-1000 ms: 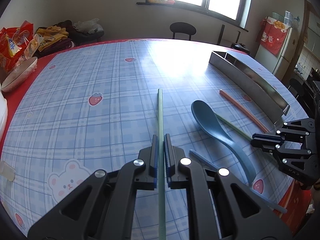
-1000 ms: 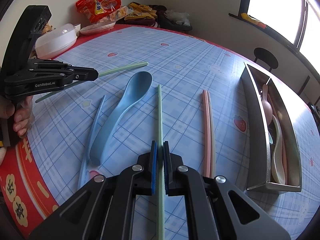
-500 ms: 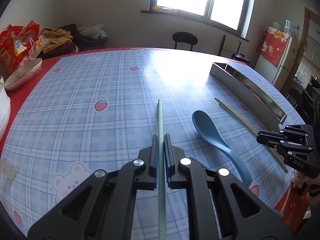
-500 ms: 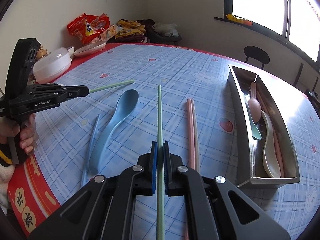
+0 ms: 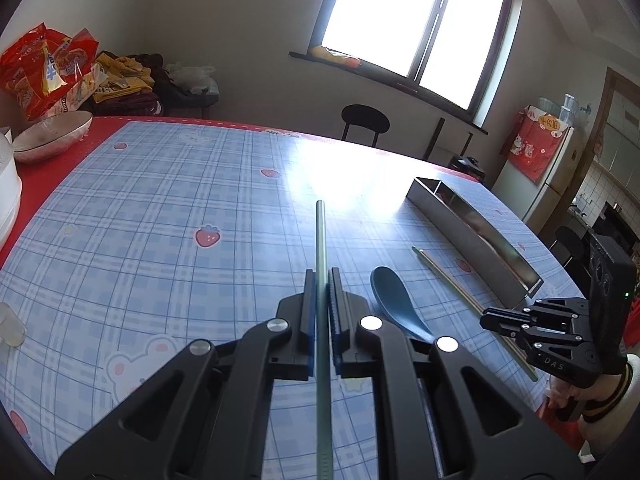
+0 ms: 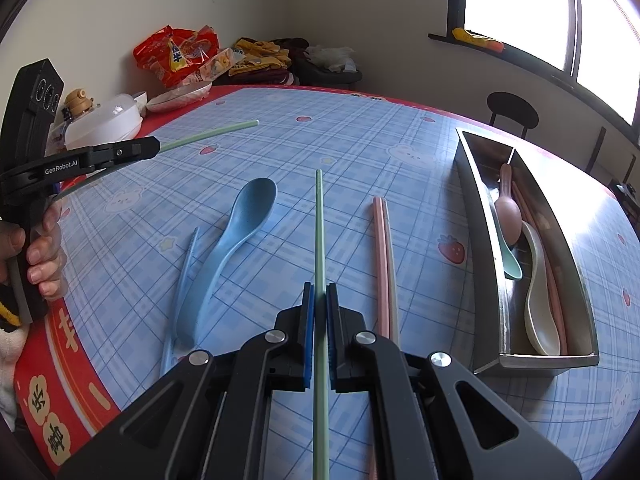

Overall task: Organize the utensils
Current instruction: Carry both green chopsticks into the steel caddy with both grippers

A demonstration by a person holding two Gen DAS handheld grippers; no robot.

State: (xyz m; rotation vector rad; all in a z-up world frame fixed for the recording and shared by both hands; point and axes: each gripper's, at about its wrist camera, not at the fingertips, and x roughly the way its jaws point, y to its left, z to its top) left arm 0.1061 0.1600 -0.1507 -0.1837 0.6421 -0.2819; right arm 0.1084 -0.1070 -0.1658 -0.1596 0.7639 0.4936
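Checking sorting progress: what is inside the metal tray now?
In the metal tray lie a brown spoon, a teal spoon, a cream spoon and pink chopsticks. The spoons cover the tray floor beneath them, so anything lying there is hidden.

Blue chopstick [image 6: 182, 276] partly hidden under blue spoon [image 6: 236, 236], btm.

Daylight pours through the blown-out window [image 5: 412, 20], throwing white glare across the tabletop [image 5: 340, 168]. Walls sit dim. Focus stays sharp; fisheye bending curves the edges, with dark vignetted corners.
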